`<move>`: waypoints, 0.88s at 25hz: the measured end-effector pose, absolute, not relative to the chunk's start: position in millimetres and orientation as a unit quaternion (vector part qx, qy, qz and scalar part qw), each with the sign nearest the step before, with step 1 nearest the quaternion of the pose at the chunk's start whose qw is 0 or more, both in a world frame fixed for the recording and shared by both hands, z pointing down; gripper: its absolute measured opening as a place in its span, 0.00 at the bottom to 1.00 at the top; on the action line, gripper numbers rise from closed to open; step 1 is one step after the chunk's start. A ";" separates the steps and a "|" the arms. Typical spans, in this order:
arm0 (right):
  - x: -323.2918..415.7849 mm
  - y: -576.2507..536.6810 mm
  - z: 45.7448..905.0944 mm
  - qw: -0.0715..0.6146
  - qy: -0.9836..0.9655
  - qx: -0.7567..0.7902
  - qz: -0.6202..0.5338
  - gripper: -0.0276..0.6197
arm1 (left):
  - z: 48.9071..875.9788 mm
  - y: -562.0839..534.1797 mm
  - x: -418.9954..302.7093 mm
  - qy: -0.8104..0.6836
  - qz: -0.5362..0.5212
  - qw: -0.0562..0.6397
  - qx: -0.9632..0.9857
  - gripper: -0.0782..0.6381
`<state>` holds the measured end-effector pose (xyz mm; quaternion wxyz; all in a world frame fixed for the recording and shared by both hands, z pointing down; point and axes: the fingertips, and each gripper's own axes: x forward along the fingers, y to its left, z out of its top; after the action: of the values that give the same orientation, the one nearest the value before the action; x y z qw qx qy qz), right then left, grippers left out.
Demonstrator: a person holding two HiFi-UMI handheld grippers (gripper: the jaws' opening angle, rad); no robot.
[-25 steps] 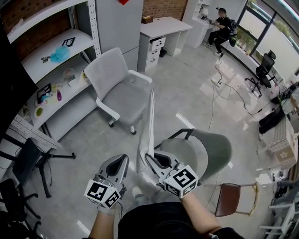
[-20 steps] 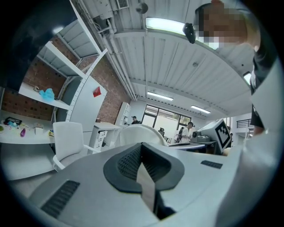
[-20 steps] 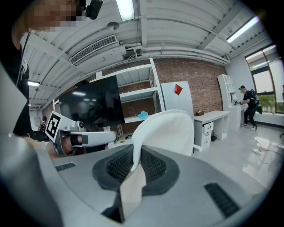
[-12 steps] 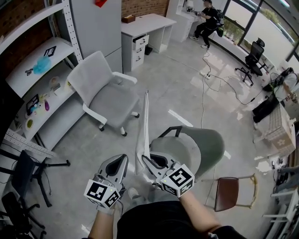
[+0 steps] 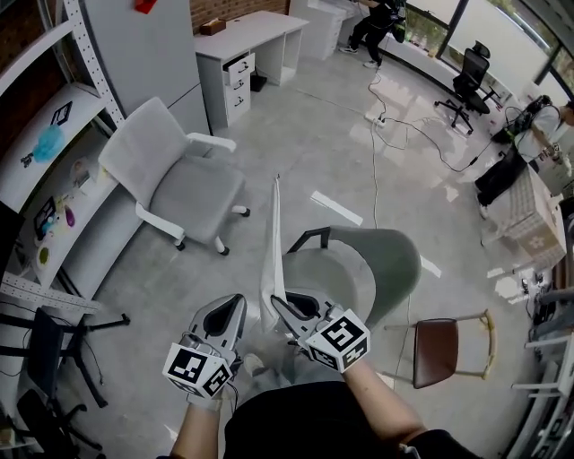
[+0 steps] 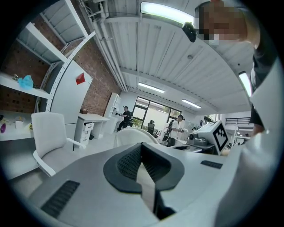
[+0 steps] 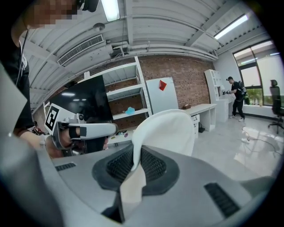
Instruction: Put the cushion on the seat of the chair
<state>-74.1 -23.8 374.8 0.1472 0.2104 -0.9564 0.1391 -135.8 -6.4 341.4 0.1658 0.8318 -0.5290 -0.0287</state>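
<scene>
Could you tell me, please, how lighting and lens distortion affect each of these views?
Head view: even daylight, sharp, with pale glare on the glossy floor. Left gripper view: strong fisheye, dark corners, and the lamp overhead is blown out. Right gripper view: the same fisheye and dark rim; the cushion looks soft where it sits closest to the lens.

Thin white cushion (image 5: 272, 269), upright and edge-on, pinched at its lower end. Close beside the left flank of a grey-green shell chair (image 5: 386, 269), not on its seat.
</scene>
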 end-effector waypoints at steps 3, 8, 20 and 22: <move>-61.3 -29.2 384.8 0.153 -0.952 0.217 0.151 0.13 | 347.7 -12.5 -125.0 -0.524 -0.020 0.175 0.833 0.12; -47.5 -34.1 404.5 0.163 -0.945 0.226 0.172 0.13 | 361.5 -15.9 -114.6 -0.517 -0.002 0.185 0.836 0.12; -34.6 -33.9 463.6 0.192 -0.930 0.217 0.225 0.13 | 400.6 -13.6 -103.8 -0.521 0.028 0.226 0.822 0.12; -36.7 -34.1 472.7 0.197 -0.929 0.214 0.231 0.13 | 408.4 -14.2 -105.2 -0.523 0.030 0.231 0.820 0.12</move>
<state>-36.7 -34.1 472.7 0.1972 0.2136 -0.9286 0.2308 -105.2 -14.2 408.4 0.2315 0.8196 -0.5233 0.0301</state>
